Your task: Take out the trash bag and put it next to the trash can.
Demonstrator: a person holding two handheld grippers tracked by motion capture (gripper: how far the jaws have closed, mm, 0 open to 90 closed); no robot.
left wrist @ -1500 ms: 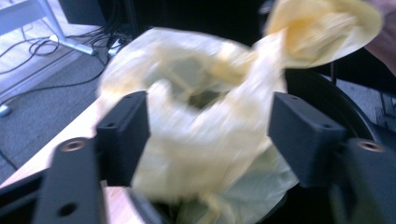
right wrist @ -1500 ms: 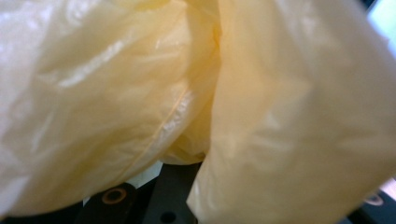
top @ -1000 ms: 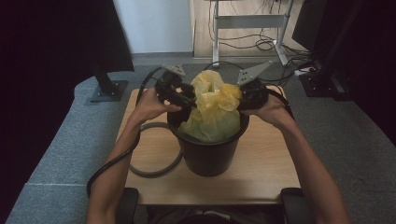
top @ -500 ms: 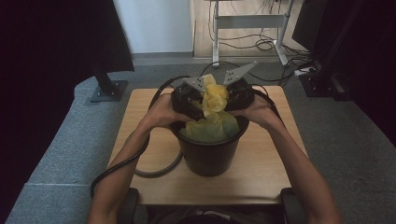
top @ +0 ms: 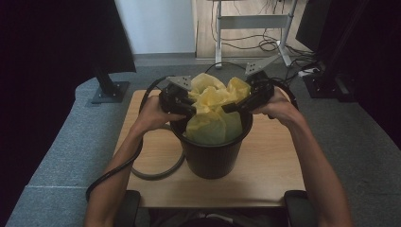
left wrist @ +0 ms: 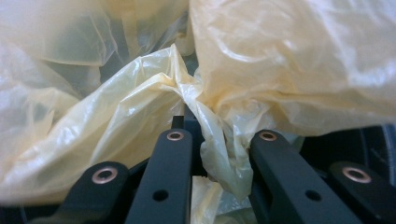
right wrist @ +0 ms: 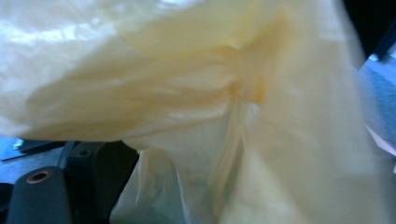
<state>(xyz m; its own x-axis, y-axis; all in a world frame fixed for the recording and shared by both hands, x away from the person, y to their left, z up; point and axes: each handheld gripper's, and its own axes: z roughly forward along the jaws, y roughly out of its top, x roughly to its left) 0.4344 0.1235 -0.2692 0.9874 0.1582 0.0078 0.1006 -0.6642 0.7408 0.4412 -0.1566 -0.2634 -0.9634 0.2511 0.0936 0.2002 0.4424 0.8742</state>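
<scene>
A yellow plastic bag [top: 213, 101] bulges out of a black bucket [top: 210, 156] in the middle of the wooden table [top: 151, 187]. My left gripper [top: 191, 109] is at the bag's left side. Its jaws have just been closing, and in the left gripper view they stand close together [left wrist: 219, 135] with a twisted fold of the bag [left wrist: 280, 70] pinched between them. My right gripper [top: 229, 108] is at the bag's right side, and its jaws have just been opening. In the right gripper view one black finger [right wrist: 42, 196] stands far left, and loose bag film [right wrist: 187, 93] hides the other.
A thick grey cable [top: 156, 172] loops on the table left of the bucket. A metal stand [top: 253, 21] and cables lie on the floor behind the table. A dark monitor foot [top: 109, 90] stands at the back left.
The hands met over the bag's top half a second ago and have since drawn slightly apart. The bag's top is spread wider now.
</scene>
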